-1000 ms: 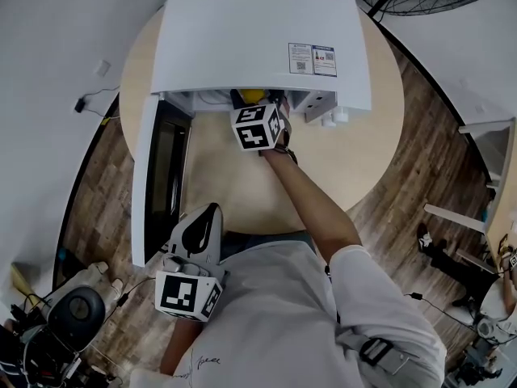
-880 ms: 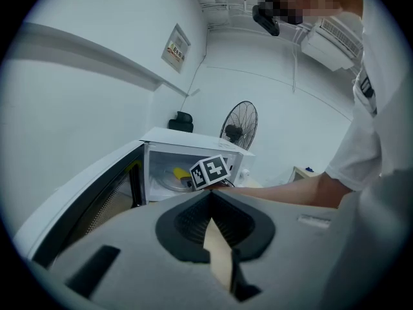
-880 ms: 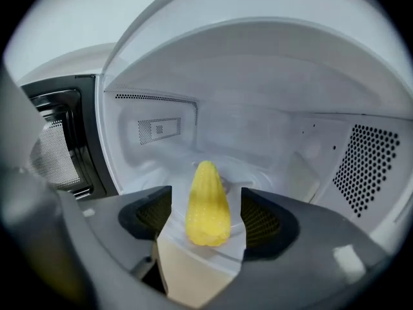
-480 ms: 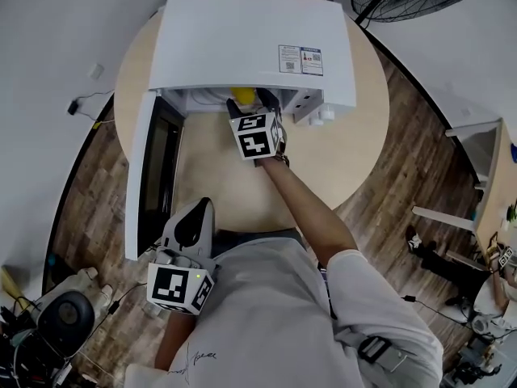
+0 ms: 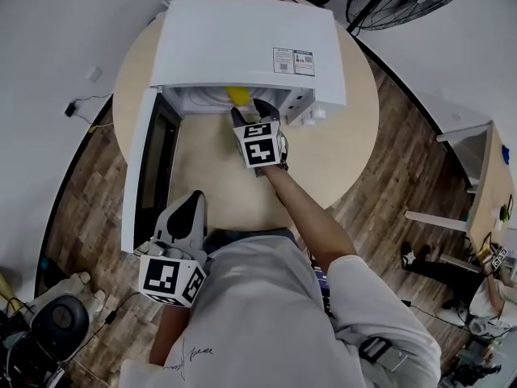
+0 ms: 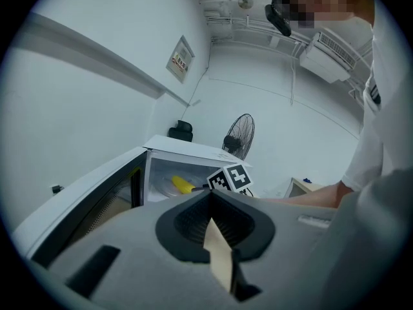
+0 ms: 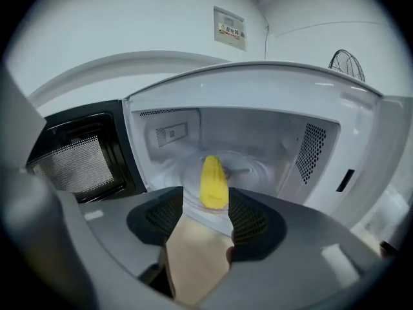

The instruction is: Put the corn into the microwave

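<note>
One corn (image 7: 213,181) lies in the microwave (image 5: 242,43), long axis front-to-back, mostly roof-hidden from above. The right gripper (image 7: 206,205) has empty jaws, just narrowing but apart; the left gripper (image 6: 211,202) has its jaws pressed together.

The white microwave (image 5: 242,47) on the round table (image 5: 355,140) is viewed whole, steeply from above, by the head view. Its open cavity with the corn (image 7: 213,181) is faced closely by the right gripper view, and obliquely from farther back by the left gripper view
</note>
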{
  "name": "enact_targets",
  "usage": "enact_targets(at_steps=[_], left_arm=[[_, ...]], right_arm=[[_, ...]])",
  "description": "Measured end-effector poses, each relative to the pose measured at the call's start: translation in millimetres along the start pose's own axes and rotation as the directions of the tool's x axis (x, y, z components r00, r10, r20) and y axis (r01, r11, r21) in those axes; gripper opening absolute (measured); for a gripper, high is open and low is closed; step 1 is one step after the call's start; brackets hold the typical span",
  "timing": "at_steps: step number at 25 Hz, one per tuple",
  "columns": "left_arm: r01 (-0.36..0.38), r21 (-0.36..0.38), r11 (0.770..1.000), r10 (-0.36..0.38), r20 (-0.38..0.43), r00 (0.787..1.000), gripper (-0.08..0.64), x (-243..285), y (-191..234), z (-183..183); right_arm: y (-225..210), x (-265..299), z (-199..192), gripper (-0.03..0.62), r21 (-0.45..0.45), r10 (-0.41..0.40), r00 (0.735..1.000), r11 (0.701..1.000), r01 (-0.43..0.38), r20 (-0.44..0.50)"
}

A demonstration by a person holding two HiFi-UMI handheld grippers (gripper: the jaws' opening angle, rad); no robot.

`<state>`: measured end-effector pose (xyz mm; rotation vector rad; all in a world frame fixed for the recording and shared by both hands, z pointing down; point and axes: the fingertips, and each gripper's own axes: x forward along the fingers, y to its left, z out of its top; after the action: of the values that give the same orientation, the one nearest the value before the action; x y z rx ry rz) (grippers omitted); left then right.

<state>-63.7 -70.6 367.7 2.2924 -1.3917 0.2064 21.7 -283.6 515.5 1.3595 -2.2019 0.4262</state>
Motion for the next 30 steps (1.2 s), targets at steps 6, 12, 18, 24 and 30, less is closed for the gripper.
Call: enact_targets(at_steps=[6,12,18,24,30], left_arm=[[0.009,0.006,1.000,-0.009,0.003,1.000,-0.008,-8,-1,-4],[0.016,0.004,1.000,-0.016,0.012,1.000,-0.008,-14,-3,-4],[0.022,0.022,1.000,-0.022,0.018,1.000,-0.008,-20,0,0],[0.027,0.026,0.999,-0.028,0.035,0.999,-0.008,-22,-1,4],[0.036,0.022,0.999,-0.037,0.040,0.999,-0.008,-25,-2,5]], right_arm=[[5,-16,-8,0.225,0.017,0.008,1.000,1.000,-0.008,-0.001],[6,-36,-10,0.205,0.041,0.017,1.000,0.999,-0.017,0.016],[8,-55,-8,0.190,0.083,0.025,0.999,0.996,-0.027,0.030],[11,-68,-11,0.180,0.102,0.038,0.999,0.994,-0.040,0.030],[6,-82,-11,0.114,0.108,0.017,0.999,0.994,-0.022,0.039]])
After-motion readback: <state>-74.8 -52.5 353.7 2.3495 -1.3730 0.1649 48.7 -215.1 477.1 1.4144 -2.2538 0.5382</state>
